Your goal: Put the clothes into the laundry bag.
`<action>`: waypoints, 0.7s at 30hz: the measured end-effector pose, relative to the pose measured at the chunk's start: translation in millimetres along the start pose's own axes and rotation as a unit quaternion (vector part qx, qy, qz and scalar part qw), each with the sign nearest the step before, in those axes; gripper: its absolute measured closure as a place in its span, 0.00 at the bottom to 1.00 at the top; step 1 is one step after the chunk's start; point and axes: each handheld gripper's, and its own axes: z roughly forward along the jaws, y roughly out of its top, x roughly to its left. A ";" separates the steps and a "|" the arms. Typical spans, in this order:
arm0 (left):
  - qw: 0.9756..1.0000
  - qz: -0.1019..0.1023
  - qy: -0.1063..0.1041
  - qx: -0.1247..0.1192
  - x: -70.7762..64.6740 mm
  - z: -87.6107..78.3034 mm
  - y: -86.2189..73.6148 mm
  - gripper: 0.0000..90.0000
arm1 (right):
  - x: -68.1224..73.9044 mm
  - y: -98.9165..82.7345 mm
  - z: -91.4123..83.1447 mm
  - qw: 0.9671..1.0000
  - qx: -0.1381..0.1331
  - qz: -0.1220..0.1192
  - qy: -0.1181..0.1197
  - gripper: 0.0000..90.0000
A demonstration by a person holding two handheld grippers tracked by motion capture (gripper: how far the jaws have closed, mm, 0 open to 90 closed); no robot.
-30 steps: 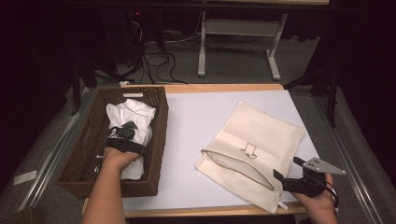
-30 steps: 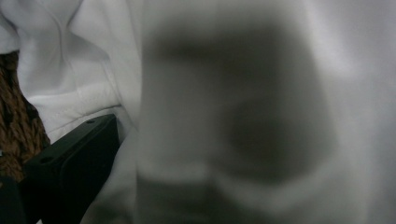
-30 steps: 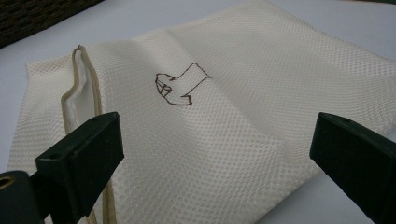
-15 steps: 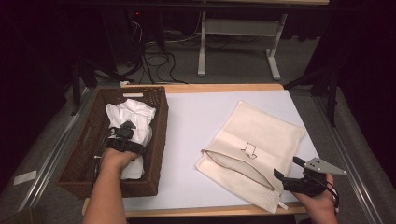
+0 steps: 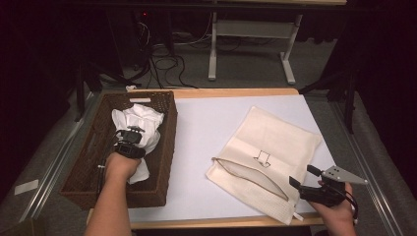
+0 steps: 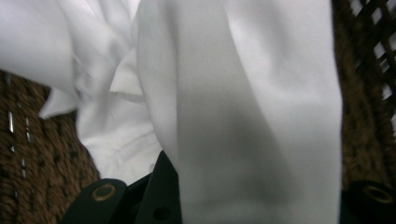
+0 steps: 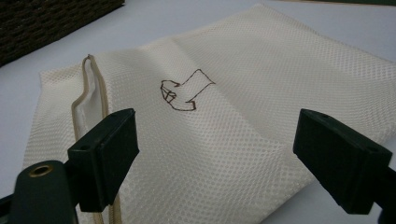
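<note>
At nine o'clock on the white surface [image 5: 211, 132], a left claw [image 5: 129, 140] is sitting down in a wicker basket [image 5: 167, 147] while a right claw [image 5: 302, 178] is waiting at a mesh bag [image 5: 285, 142].

Inside the dark brown basket, the left claw is pressing into a crumpled white cloth [image 5: 140, 123]; in the left gripper view the cloth [image 6: 243, 107] is draping over and between its jaws, hiding them, so I cannot tell whether it is gripping the fabric. Toward five o'clock the right claw [image 7: 229, 154] is standing wide, its jaws apart just over the near edge of the cream zippered mesh bag [image 7: 261, 107], which is lying flat with its zipper [image 5: 251, 174] partly undone and a small drawn mark [image 7: 184, 91] on its face. Basket and bag are lying well apart.
</note>
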 end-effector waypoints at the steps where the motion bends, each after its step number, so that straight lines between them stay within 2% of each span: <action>1: 1.000 0.005 0.001 -0.012 0.0 -5.3 1.3 0.87 | 0.3 0.0 -0.3 1.000 0.000 0.002 0.000 0.16; 3: 0.999 0.026 0.015 -0.034 0.1 -15.6 2.2 0.87 | 0.5 -0.1 -0.5 1.000 0.000 0.003 0.003 0.17; 5: 0.998 0.028 0.019 -0.058 2.6 -26.4 0.8 0.87 | 0.7 0.1 0.0 1.000 0.000 0.003 0.003 0.17; 6: 0.996 0.023 0.021 -0.081 4.0 -32.9 -1.1 0.88 | 0.4 0.2 0.3 1.000 0.000 0.000 0.003 0.17; 7: 0.995 0.023 0.022 -0.090 4.8 -36.8 -2.2 0.88 | 0.5 0.5 0.5 1.000 0.000 0.000 0.004 0.17; 9: 0.992 0.022 0.029 -0.121 6.1 -45.9 -5.9 0.88 | 0.7 0.8 0.5 1.000 -0.001 -0.001 0.005 0.17; 12: 0.985 0.025 0.042 -0.165 4.8 -57.8 -12.5 0.88 | 0.8 0.9 0.4 1.000 -0.002 0.000 0.005 0.17; 14: 0.979 0.011 0.040 -0.201 3.5 -65.7 -17.2 0.88 | 0.9 1.0 0.3 1.000 -0.003 0.002 0.006 0.17; 15: 0.975 0.011 0.050 -0.218 1.5 -69.6 -19.9 0.88 | 0.9 1.0 0.2 1.000 -0.003 0.002 0.006 0.17; 18: 0.962 0.030 0.088 -0.257 -5.2 -79.2 -26.3 0.88 | 1.1 0.5 0.0 1.000 -0.003 0.002 0.008 0.17; 20: 0.956 0.027 0.089 -0.279 -7.4 -85.6 -28.6 0.88 | 1.0 0.5 0.0 1.000 -0.003 0.001 0.008 0.17; 21: 0.951 0.030 0.095 -0.293 -9.5 -90.0 -29.9 0.88 | 1.1 0.4 0.0 1.000 -0.003 0.002 0.008 0.17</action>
